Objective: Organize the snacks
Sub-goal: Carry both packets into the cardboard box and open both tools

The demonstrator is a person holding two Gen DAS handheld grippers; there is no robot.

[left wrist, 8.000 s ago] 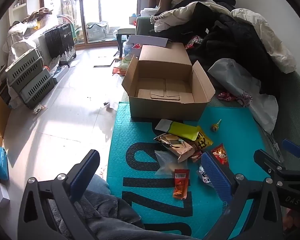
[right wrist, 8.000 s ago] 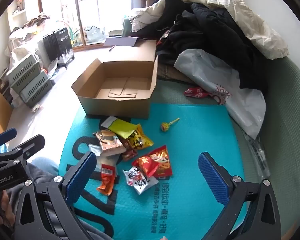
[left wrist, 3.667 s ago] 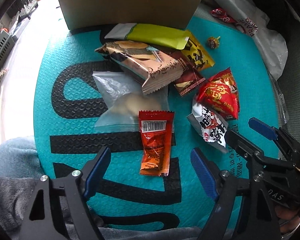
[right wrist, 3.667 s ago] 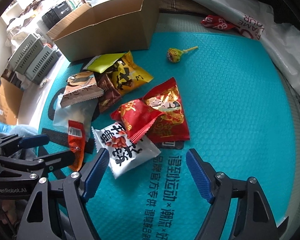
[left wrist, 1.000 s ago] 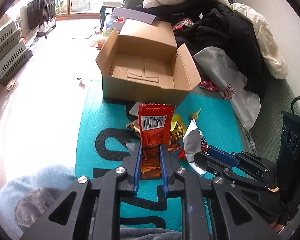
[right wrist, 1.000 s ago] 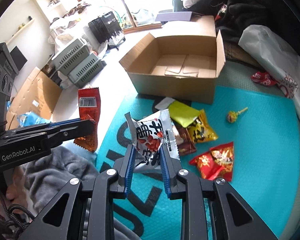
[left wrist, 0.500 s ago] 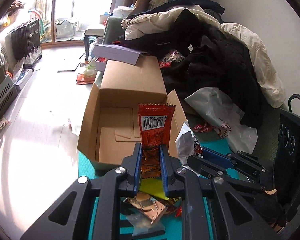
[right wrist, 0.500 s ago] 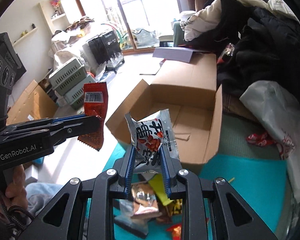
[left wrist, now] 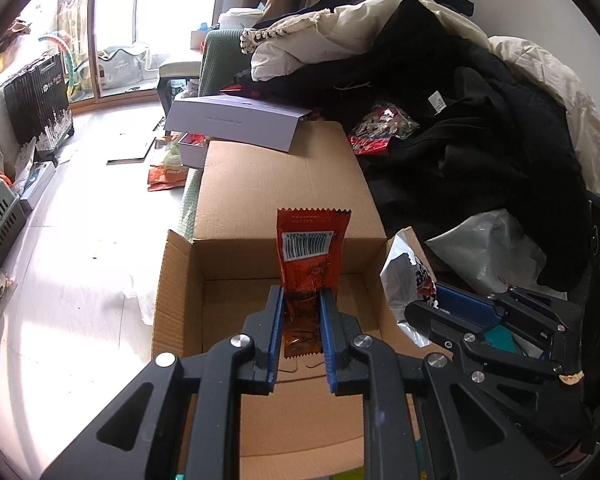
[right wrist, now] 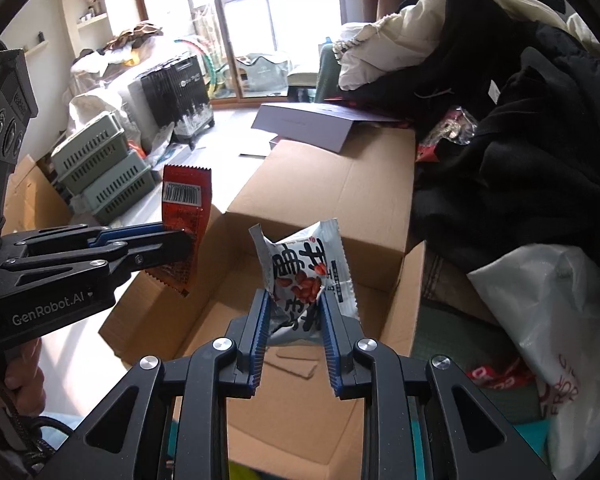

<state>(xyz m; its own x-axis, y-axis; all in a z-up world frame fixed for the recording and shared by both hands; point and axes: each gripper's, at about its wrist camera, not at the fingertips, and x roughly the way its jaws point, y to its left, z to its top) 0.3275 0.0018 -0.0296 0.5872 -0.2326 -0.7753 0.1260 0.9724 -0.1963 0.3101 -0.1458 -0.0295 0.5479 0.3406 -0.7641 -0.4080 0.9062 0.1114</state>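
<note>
Two snack packets held over an open box

The left gripper (left wrist: 301, 316) clamps an orange packet (left wrist: 310, 256), barcode uppermost, upright between its pads; the right gripper (right wrist: 293, 322) clamps a crinkled white packet (right wrist: 306, 272) printed with red nuts. Both hang above the brown box (right wrist: 300, 404), orange left of white.

The bottom of the red packet (left wrist: 309, 258) hides between the left tool's (left wrist: 302, 334) blue pads. The bottom of the white packet (right wrist: 306, 276) hides inside the right tool (right wrist: 293, 342) the same way. Both tools cover the near part of the cardboard box (right wrist: 324, 200). The small words on both packets cannot be read.
</note>
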